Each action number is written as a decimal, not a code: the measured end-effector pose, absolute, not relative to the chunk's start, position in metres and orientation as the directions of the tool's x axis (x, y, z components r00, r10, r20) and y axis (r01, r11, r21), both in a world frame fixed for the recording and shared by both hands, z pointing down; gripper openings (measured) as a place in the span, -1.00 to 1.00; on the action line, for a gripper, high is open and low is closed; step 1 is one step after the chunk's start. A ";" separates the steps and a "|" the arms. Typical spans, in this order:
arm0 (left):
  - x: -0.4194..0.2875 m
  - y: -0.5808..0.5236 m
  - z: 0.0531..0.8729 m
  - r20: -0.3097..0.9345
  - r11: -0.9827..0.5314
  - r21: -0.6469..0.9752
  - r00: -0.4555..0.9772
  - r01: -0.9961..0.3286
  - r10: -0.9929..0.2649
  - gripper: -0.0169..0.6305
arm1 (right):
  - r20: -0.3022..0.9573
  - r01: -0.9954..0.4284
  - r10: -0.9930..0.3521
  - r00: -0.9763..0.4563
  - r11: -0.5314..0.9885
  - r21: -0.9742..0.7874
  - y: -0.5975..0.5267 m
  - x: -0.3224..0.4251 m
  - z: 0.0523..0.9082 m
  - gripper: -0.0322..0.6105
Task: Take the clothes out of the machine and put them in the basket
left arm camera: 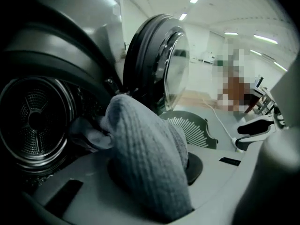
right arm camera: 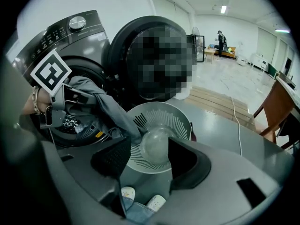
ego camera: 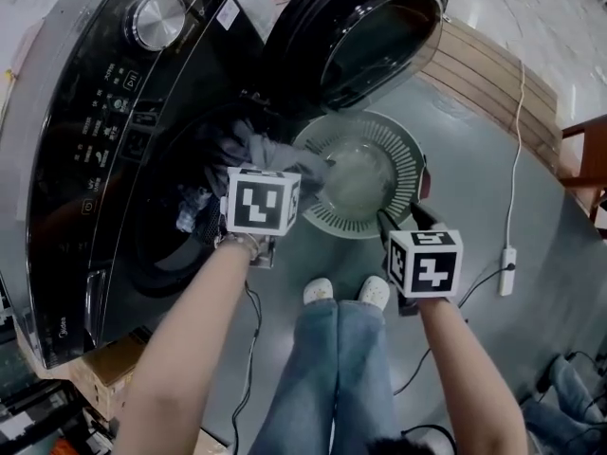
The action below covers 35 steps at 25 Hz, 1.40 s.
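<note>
The dark washing machine [ego camera: 85, 140] stands at the left with its round door [ego camera: 365, 36] swung open. A grey knitted cloth [ego camera: 270, 150] stretches from the machine's opening toward the slotted round basket [ego camera: 403, 173] on the floor. My left gripper [ego camera: 273, 164] is shut on this cloth [left arm camera: 145, 158], which fills the space between its jaws. More clothes [ego camera: 190, 211] lie in the drum [left arm camera: 33, 121]. My right gripper [ego camera: 403, 218] hovers over the basket's near rim, open [right arm camera: 145, 149], with nothing between its jaws. In the right gripper view the cloth [right arm camera: 105, 104] hangs down to the basket's rim [right arm camera: 185, 121].
The person's shoes [ego camera: 346, 292] stand just before the basket. A white power strip [ego camera: 507, 268] and its cable lie on the floor at the right. A wooden platform [ego camera: 493, 74] sits behind the basket, a red chair [ego camera: 583, 150] at the far right, and a cardboard box [ego camera: 104, 368] beside the machine.
</note>
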State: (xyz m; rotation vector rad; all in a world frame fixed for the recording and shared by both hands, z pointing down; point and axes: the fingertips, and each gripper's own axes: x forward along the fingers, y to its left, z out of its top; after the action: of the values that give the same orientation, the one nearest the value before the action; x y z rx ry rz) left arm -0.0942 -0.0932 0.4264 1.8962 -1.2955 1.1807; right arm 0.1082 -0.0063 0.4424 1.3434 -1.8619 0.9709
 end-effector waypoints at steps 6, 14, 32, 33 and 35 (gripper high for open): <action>-0.022 -0.089 0.407 0.836 -0.460 0.124 0.342 -0.879 -0.429 -0.76 | 0.820 -0.961 -0.502 -0.274 0.179 -0.211 -0.009 0.121 0.434 -0.16; 0.034 -0.073 0.411 0.793 -0.537 0.237 0.480 -0.810 -0.375 -0.76 | 0.826 -0.968 -0.505 -0.249 0.144 -0.204 -0.009 0.142 0.437 -0.18; -0.028 -0.075 0.475 0.904 -0.472 0.033 0.228 -0.881 -0.363 0.45 | 0.845 -0.966 -0.470 -0.254 0.162 -0.201 -0.009 0.138 0.464 -0.20; -0.033 -0.077 0.477 0.901 -0.473 0.022 0.223 -0.881 -0.372 0.48 | 0.846 -0.966 -0.468 -0.257 0.164 -0.202 -0.010 0.136 0.467 -0.20; -0.046 -0.082 0.482 0.896 -0.470 0.008 0.215 -0.883 -0.389 0.52 | 0.847 -0.964 -0.463 -0.261 0.168 -0.205 -0.012 0.130 0.473 -0.20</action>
State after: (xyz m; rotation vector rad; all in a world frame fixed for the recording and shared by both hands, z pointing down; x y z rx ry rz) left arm -0.0458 -0.0819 0.4820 1.9615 -1.1716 1.2107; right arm 0.1297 -0.0124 0.4732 1.3527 -1.8182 1.0189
